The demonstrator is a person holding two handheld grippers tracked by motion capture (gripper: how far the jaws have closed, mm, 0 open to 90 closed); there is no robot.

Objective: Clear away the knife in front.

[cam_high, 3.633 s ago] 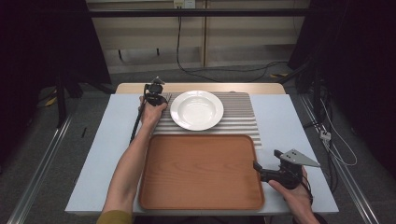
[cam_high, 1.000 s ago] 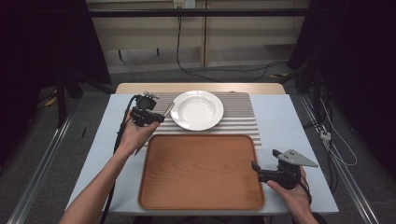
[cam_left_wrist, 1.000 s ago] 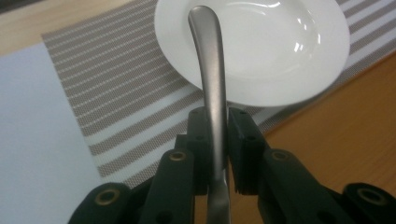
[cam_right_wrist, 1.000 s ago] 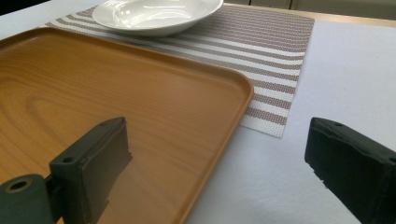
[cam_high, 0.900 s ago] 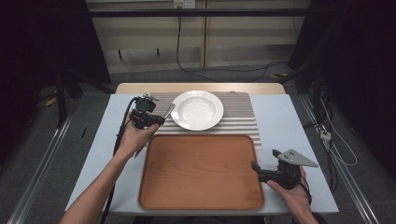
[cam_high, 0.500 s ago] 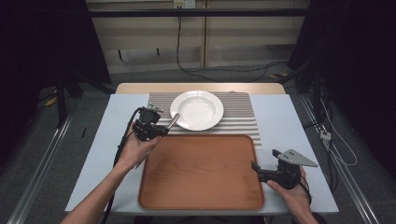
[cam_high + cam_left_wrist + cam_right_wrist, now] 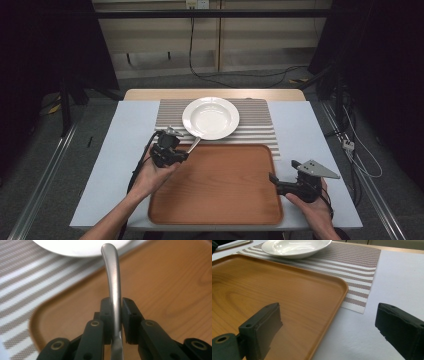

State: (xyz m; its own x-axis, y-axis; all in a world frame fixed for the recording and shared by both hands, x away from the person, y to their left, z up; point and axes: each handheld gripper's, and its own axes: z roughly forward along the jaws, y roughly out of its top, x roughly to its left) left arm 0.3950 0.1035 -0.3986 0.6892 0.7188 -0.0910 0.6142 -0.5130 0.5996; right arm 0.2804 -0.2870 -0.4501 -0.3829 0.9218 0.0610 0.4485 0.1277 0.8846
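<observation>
After the left tool [image 7: 176, 150], clamped on a metal utensil handle [image 7: 113, 280], moved from beside the plate [image 7: 210, 117] to the tray [image 7: 215, 210], the right tool [image 7: 280, 184] stood wide open.

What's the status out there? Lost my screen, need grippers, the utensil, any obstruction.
Left gripper shut on metal utensil handle, over tray corner. Right gripper open, straddling tray's right edge. Plate just beyond the utensil; nothing blocking.

No text, label, brand, number or sign can be read anywhere in these pictures
</observation>
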